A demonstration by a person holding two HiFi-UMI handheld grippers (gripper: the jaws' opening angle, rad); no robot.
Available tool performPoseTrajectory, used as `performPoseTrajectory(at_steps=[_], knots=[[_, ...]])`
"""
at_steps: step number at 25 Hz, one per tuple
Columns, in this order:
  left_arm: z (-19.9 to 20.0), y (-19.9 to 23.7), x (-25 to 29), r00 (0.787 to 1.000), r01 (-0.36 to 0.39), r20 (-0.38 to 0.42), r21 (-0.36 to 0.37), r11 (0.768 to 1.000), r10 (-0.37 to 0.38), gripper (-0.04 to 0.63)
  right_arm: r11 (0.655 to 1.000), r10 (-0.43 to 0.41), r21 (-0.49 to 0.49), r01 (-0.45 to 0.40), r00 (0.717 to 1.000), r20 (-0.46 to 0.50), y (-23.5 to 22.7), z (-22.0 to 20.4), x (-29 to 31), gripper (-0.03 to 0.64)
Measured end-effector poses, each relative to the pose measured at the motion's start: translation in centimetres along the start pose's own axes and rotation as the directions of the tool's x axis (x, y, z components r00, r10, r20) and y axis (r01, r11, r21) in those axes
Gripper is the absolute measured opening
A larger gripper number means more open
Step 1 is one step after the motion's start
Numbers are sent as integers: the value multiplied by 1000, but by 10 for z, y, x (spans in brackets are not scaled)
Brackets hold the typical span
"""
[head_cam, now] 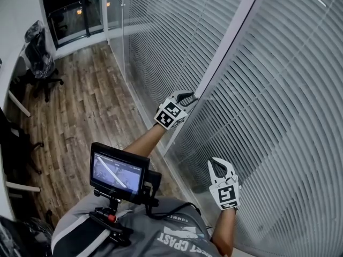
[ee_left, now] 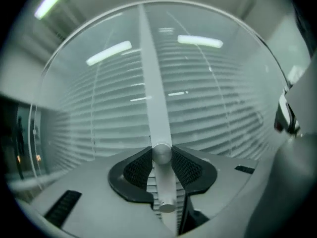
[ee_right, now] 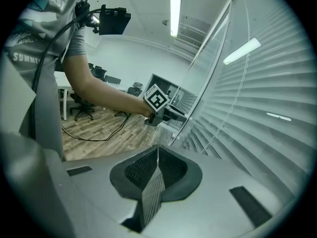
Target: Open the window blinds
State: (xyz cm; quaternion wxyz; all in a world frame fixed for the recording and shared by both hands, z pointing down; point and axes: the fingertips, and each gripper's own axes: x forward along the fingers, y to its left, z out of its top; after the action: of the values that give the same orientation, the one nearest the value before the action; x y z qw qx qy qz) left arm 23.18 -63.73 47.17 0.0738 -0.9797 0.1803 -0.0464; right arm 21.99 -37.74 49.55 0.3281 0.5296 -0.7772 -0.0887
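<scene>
Office, white slatted window blinds [head_cam: 278, 90]: left gripper [ee_left: 162, 155] fingers clamped on white round wand [ee_left: 151, 83]; right gripper [ee_right: 157, 148] fingers together, empty.

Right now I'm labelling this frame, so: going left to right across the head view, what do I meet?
Plastic-wrapped office chair → chest-mounted screen → left gripper, clamped on a white rod → right gripper.

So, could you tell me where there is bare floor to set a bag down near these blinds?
The brown wood-plank floor lies bare between the black office chair and the white slatted blinds. Crowded: the left edge, with white desks and another dark chair, and the white rod, gripped by the left gripper.
</scene>
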Motion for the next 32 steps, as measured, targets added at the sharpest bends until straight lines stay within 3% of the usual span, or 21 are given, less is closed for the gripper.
performPoseTrajectory(at_steps=[2, 6, 8, 10, 12, 13, 16, 18, 19, 20, 21, 23, 24, 25, 26, 27, 28, 29, 30, 31, 32], knots=[[-1, 2, 0, 997, 51, 76, -254, 966, -33, 126, 1000, 1, -2, -1, 1000, -7, 0, -6, 2, 5], [0, 7, -3, 981, 139, 191, -569, 810, -34, 126, 1000, 5, 0, -5, 1000, -16, 1, -7, 2, 6], [1, 9, -4, 974, 170, 224, -642, 748, -30, 126, 1000, 4, 8, -4, 1000, -14, 1, -4, 2, 6], [-2, 9, -4, 971, 186, 237, -683, 707, -27, 126, 1000, 2, 18, -2, 1000, -9, 2, -4, 3, 5], [-4, 7, -4, 971, 188, 238, -683, 706, -29, 126, 1000, 2, 18, -1, 1000, -12, 4, -7, 4, 5], [-3, 6, -4, 974, 174, 226, -649, 741, -31, 126, 1000, 2, 15, -2, 1000, -17, 4, -8, 4, 6], [4, 2, -3, 993, 69, 117, -365, 928, -27, 126, 1000, 9, 2, -9, 1000, -30, 2, -7, 3, 5], [8, 1, -1, 1000, 7, 25, -114, 993, -4, 126, 1000, 13, 2, -13, 999, -29, -1, -1, 2, 6], [8, 0, 0, 1000, -19, -20, 25, 1000, 19, 126, 1000, 15, 2, -14, 999, -29, -3, 0, 2, 6], [6, -1, 1, 997, -39, -58, 174, 984, 50, 126, 1000, 16, 4, -16, 999, -28, -3, 0, 2, 6], [4, -4, 2, 993, -54, -85, 323, 945, 86, 126, 1000, 17, 5, -17, 999, -28, -1, -3, 3, 6], [-1, -9, 3, 980, -68, -112, 597, 799, 166, 126, 1000, 20, 5, -19, 999, -28, 4, -8, 6, 6], [-3, -11, 3, 972, -66, -116, 700, 711, 204, 126, 1000, 21, 6, -21, 999, -27, 5, -8, 7, 5], [-3, -11, 3, 966, -61, -117, 763, 644, 230, 126, 1000, 22, 7, -22, 999, -27, 6, -8, 7, 6], [-2, -10, 4, 963, -56, -120, 785, 618, 240, 126, 1000, 24, 7, -24, 999, -27, 6, -6, 7, 6], [0, -9, 4, 964, -53, -127, 767, 639, 233, 126, 1000, 26, 7, -26, 999, -27, 4, -4, 7, 5], [3, -7, 5, 969, -53, -133, 707, 705, 206, 126, 1000, 28, 7, -28, 999, -28, 2, -2, 7, 6], [7, -5, 5, 979, -52, -131, 589, 806, 159, 126, 1000, 31, 6, -31, 999, -30, -2, 0, 8, 6], [11, -3, 6, 990, -42, -107, 402, 915, 93, 127, 999, 33, 7, -33, 999, -33, -5, 0, 8, 6], [17, -1, 5, 998, -15, -54, 162, 987, 24, 137, 999, 33, 10, -33, 999, -33, -8, 0, 8, 5], [23, 1, 4, 1000, 27, 17, -73, 997, -26, 166, 999, 32, 14, -32, 999, -33, -11, -1, 9, 6]])
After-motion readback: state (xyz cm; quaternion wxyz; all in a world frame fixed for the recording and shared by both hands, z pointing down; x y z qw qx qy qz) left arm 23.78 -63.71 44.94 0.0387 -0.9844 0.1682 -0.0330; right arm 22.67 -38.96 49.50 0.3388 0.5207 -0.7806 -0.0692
